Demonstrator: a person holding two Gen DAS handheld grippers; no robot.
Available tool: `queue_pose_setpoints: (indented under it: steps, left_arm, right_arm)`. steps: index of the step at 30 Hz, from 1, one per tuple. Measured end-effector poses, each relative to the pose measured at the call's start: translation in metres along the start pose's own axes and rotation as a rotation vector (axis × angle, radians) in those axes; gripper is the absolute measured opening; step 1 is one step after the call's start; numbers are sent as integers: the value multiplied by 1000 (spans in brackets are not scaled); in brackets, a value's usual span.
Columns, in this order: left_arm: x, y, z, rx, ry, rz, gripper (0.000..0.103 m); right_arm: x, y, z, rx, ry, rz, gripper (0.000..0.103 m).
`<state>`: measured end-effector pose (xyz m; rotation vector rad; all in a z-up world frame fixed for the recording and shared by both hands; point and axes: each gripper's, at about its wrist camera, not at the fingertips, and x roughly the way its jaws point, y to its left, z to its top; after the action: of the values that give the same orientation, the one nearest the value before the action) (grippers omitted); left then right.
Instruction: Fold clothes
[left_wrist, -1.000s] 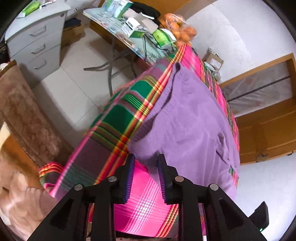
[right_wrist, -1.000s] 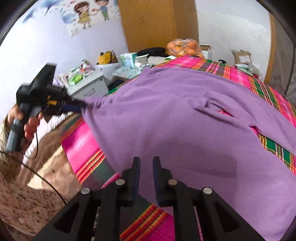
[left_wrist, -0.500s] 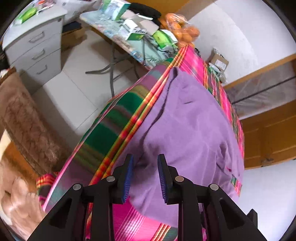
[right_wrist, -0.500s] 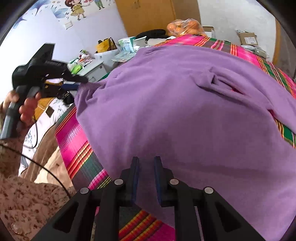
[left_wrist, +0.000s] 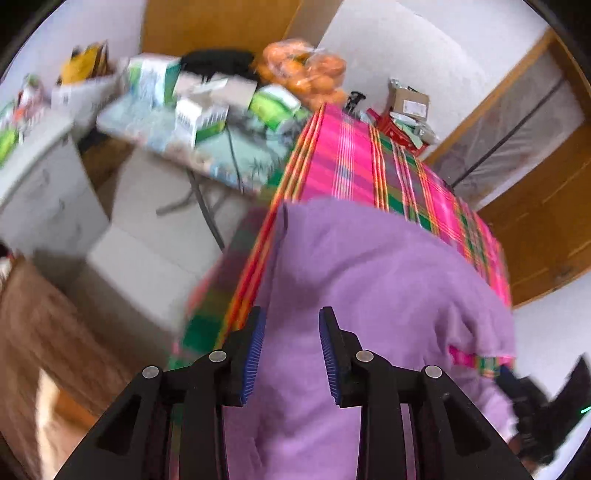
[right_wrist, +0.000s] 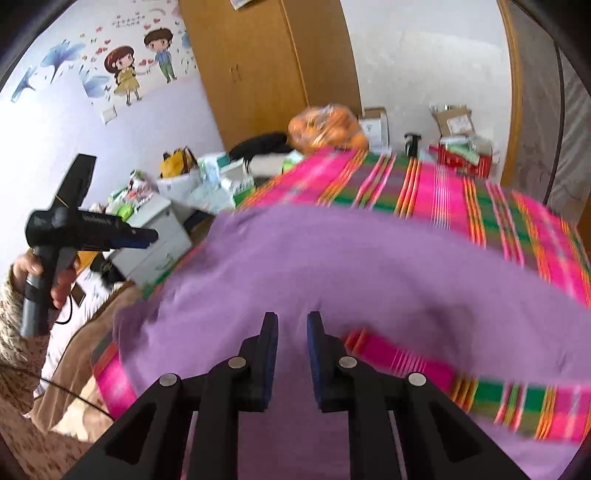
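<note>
1. The purple sweater (right_wrist: 369, 280) lies across the plaid-covered table (right_wrist: 424, 184), its near hem lifted and carried toward the far edge.
2. My right hand-held gripper (right_wrist: 291, 332) is clamped on the sweater hem.
3. My left hand-held gripper (left_wrist: 291, 332) is opening, with cloth between the jaws, and I cannot tell whether the pads touch it.
4. The sweater's long axis runs away from both grippers, so I judge the right one carries the fold.

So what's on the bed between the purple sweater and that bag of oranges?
Only bare plaid bedspread. In the right wrist view, pink-and-green stripes run from the purple sweater to the bed's far edge, where the bag of oranges sits just beyond.
</note>
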<state>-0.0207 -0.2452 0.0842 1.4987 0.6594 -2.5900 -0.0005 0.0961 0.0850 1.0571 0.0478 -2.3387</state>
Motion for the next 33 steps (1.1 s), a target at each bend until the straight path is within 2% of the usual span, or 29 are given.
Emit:
queue_pose_setpoints:
  steps: [2,5,6,9,10,12,14,15,19,21,24,29,33]
  left_arm:
    - [3,-8,16,18,-10,22,32]
    - [9,-21,42,62,-22,-9,32]
    - [13,-27,51,95,-36,20,32]
    - [29,-42,67,167,-18,37,32]
    - [35,-44,69,174,-3,37,32]
    - [50,-50,73,202,31,43,32]
    - [63,-56,74,241,29,70,33]
    - [71,-59,74,263,31,92,33]
    - [98,-71,73,348,75,105,35]
    - [112,-76,71,397,98,140,36]
    - [129,-78,68,447,131,177,36]
    - [140,-78,69,497,102,231,36]
    - [146,-75,76,479,83,236,36]
  right_arm:
    - [0,-8,21,-7,-19,-5,16]
    - [7,-15,48,-41,-39,-32,16]
    - [9,-18,57,-52,-45,-41,16]
    - [35,-31,76,-66,-4,-49,18]
    - [45,-34,80,-71,9,-77,20]
    - [62,-41,84,-74,35,-104,30]
    - [82,-49,88,-63,68,-99,34]
    - [90,-52,89,-64,81,-98,34]
    - [127,-64,91,-69,135,-101,35]
    - [145,-69,93,-74,157,-106,35]
    - [160,-73,99,-98,149,-103,35]
    - [183,-74,112,-130,160,-63,38]
    - [201,-72,118,-152,190,-54,38]
